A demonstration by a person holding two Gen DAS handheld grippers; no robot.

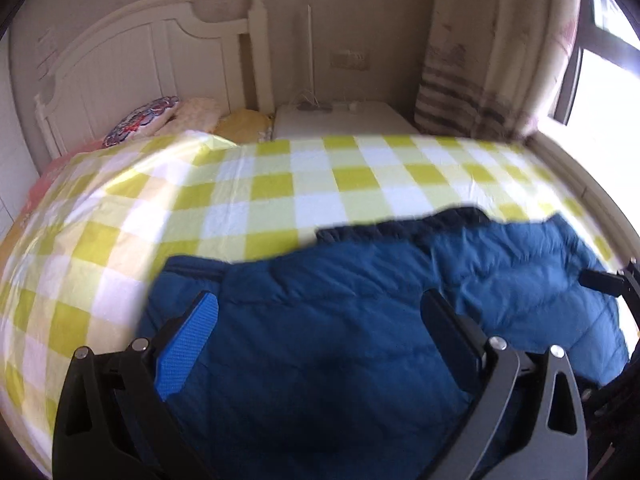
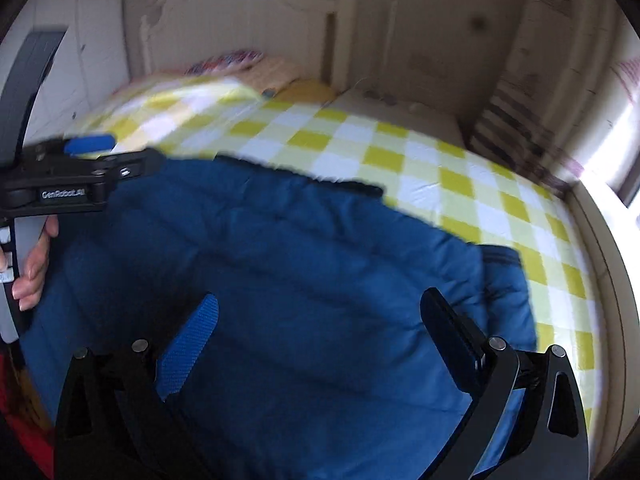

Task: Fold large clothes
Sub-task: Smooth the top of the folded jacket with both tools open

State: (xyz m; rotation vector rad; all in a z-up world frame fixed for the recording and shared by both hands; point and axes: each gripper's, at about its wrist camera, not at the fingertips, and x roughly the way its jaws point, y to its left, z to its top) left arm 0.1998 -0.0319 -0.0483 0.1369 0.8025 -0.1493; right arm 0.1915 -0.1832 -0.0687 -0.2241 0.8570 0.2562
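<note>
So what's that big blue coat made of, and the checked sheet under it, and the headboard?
The blue coat looks like padded synthetic shell, slightly sheeny, with stitched quilt lines and a dark ribbed collar. The checked sheet seems thin woven cotton, matte, with fine creases. The headboard appears to be white-painted wood with grooved panels, though blur leaves that open.

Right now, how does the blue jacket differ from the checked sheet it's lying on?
The blue jacket is one solid dark blue, while the checked sheet is patterned in yellow and white squares. The jacket looks puffy, quilted and rumpled; the sheet lies flat and fairly smooth. The jacket covers only the near part of the bed, while the sheet spreads across the whole mattress. Both are large fabric items on the same bed.
</note>
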